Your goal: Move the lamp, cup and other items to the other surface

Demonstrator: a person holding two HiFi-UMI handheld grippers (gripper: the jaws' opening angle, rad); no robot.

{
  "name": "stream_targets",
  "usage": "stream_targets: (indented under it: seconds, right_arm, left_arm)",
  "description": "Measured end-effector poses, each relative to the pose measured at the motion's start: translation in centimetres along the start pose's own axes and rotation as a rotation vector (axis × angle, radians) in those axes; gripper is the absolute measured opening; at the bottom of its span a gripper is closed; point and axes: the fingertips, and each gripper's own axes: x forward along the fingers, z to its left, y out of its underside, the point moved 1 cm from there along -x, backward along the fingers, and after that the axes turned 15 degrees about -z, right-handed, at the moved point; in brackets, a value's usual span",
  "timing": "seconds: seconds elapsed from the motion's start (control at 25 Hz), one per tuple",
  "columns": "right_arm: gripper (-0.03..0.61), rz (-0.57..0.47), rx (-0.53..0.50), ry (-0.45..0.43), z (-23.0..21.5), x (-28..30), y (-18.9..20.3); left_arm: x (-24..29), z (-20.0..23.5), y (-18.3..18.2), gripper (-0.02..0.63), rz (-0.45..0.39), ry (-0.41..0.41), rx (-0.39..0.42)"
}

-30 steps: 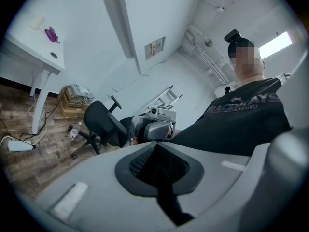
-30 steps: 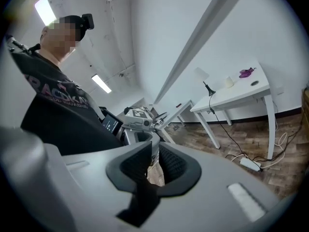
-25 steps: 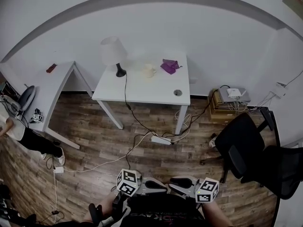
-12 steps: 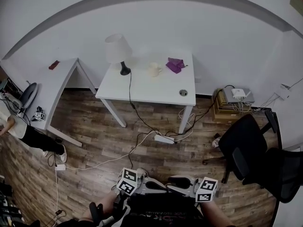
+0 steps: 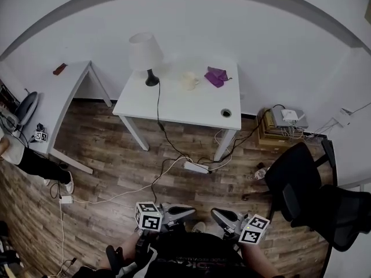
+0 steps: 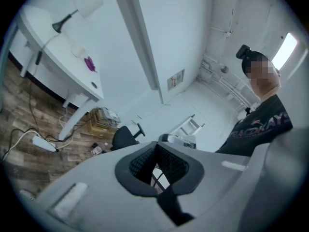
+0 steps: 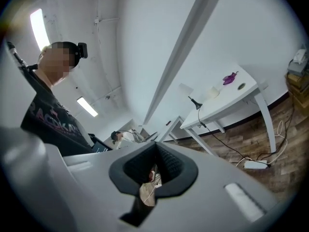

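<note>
A white lamp [image 5: 145, 54], a pale cup [image 5: 189, 81] and a purple cloth [image 5: 216, 76] stand on the white table [image 5: 174, 112] by the far wall. A second white table [image 5: 55, 100] stands to its left, bearing a small dark-red thing [image 5: 59, 69]. Both grippers are held low near my body, far from the tables, tips facing each other. My left gripper [image 5: 191, 209] [image 6: 155, 146] is shut and empty. My right gripper [image 5: 215, 214] [image 7: 155, 146] has just closed on nothing. The lamp [image 7: 186, 90] and cup [image 7: 214, 92] are small in the right gripper view.
The lamp's cord runs down to a power strip [image 5: 196, 167] among cables on the wooden floor. Black office chairs [image 5: 301, 181] stand at the right. A stack with a white box [image 5: 284, 123] sits by the wall. Another person [image 5: 26, 161] is at the left edge.
The two grippers have drawn apart, the left one shifting left, so a gap now shows between their tips. The tables sit slightly differently in the head view.
</note>
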Motion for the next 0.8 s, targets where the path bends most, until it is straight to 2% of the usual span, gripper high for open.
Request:
stream_targets:
  seconds: [0.12,0.24,0.36,0.68,0.8]
  right_arm:
    - [0.002,-0.015,0.012,0.064,-1.5,1.4,-0.5]
    - [0.002,-0.040,0.005,0.116,-2.8,3.5,-1.3]
    - [0.002,-0.047,-0.007,0.143,-3.8,5.8,-1.8]
    - [0.002,-0.031,-0.026,0.129,-4.7,13.1,-2.0]
    - [0.002,-0.034,-0.033,0.124,-5.0,15.7,-1.9]
  left_arm:
    - [-1.3,2.9,-2.1,-0.002,-0.088,-0.110,-0.018]
    - [-2.4,4.7,-4.4,-0.002,-0.131,-0.151,-0.030]
    - [-3.0,5.8,-6.3,-0.002,-0.133,-0.150,-0.029]
    - [-4.9,8.8,-11.1,-0.002,-0.128,-0.118,-0.045]
    - [-6.4,10.0,-13.1,-0.002,-0.154,-0.112,-0.040]
